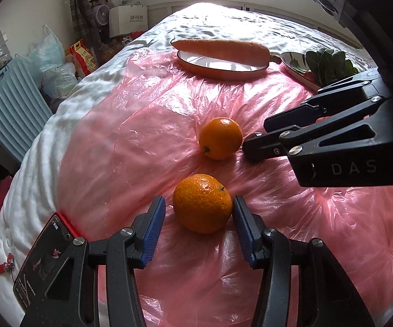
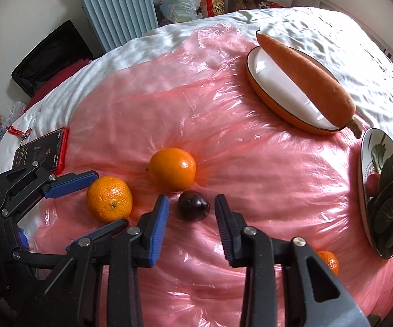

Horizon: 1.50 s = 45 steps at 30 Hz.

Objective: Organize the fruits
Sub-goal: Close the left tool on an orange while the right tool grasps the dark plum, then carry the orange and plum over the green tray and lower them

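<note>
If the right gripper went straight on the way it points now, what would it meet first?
Most likely the dark plum-like fruit, lying between the open fingers of the right gripper. The smooth orange sits just beyond it, slightly left.

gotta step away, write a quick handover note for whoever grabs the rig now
Left hand-held gripper: open, jaws either side of the bumpy orange, not clamped.
Right hand-held gripper: open, jaws either side of the dark fruit, not clamped.
Smooth orange lies loose on the pink sheet, just beyond both. Another orange peeks from behind the right gripper.
Carrot lies across the orange plate; greens sit on the white plate.
Done: no fruit on a plate yet.
Left: grasp and place every fruit.
</note>
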### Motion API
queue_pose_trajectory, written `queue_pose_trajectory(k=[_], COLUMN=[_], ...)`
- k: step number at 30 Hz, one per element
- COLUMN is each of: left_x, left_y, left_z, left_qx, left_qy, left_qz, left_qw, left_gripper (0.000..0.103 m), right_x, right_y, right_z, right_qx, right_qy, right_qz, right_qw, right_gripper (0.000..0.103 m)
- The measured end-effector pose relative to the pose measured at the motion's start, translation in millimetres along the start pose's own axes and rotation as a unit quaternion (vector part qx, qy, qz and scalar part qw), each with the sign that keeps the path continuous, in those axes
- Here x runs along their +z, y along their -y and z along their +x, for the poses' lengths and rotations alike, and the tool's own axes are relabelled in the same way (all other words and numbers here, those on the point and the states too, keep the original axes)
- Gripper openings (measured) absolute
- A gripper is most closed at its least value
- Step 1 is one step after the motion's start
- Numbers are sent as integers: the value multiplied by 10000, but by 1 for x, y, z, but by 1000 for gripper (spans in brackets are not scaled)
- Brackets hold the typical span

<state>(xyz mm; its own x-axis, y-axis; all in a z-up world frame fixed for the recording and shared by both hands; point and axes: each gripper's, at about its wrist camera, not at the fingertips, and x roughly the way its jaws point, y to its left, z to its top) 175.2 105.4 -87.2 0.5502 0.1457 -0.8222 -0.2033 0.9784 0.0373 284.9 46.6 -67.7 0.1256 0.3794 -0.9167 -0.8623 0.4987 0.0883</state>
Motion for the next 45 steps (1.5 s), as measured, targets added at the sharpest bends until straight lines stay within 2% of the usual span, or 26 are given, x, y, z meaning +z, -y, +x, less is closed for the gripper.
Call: queue_pose_trajectory(k=[8,14,16,19,26,35,45], left_x=[1,5,6,6,7,8,4], left_y=[1,3,3,4,2,1,10], left_z=[4,9,11,11,3,-15,-40], left_qx=[-42,-70,-103,-193,-240,-272,-423], left_qy=[-22,-37,-59,-46,88,329,474], left_qz=[24,87,78,90,18,32,240], left_qw=[10000,9999,9999,9998,9997,9991,9977], left_gripper=[45,45,45,37,36,36,36], right_x=[1,0,0,1,0,-7,-42], right_y=[-1,1,0,1,2,4,-2], right_z=[14,17,17,17,13,-16,-52], right_qx=[-21,-49,-52,-52,-43,-46,-111], right_qy=[-161,-203,-204,-202,-107,247,383], right_qz=[32,71,70,88,163,421,822], right_qw=[9999,9998,9998,9997,9998,9988,9958], right_gripper=[56,39,38,37,36,36,36])
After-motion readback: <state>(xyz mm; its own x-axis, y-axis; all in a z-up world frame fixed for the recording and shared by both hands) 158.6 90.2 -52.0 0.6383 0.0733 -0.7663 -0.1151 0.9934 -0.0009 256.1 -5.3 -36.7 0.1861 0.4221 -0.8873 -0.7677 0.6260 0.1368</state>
